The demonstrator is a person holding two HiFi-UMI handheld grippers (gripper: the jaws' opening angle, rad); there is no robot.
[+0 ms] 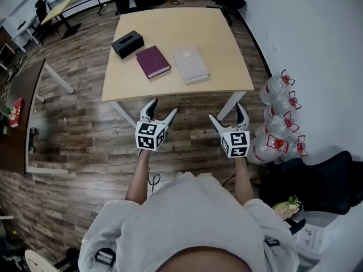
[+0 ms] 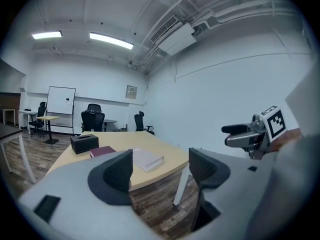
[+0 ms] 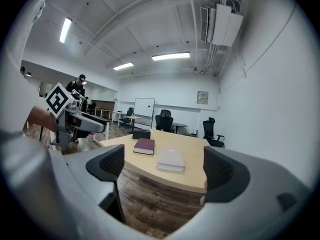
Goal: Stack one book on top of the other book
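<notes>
The person is standing back from the table (image 1: 224, 44), holding both grippers out over the wooden floor (image 1: 85, 129) just short of the table's near edge. The left gripper (image 1: 163, 107) is hanging with its jaws spread wide and nothing between them, and its own view is looking through the gap at the table's near corner. The right gripper (image 1: 226, 112) is likewise gaping open and carrying nothing, and its view is framing both books between the jaws. The two books are lying flat on the table side by side, close but not touching: a maroon book (image 1: 152, 62) on the left and a pale grey book (image 1: 191, 64) on the right, neither resting on the other. Just beyond the maroon book, a black box (image 1: 127, 43), possibly a tissue box, is sitting near the table's left edge. Several clear water bottles (image 1: 281, 118) with red caps are crowding the floor by the wall on the right
</notes>
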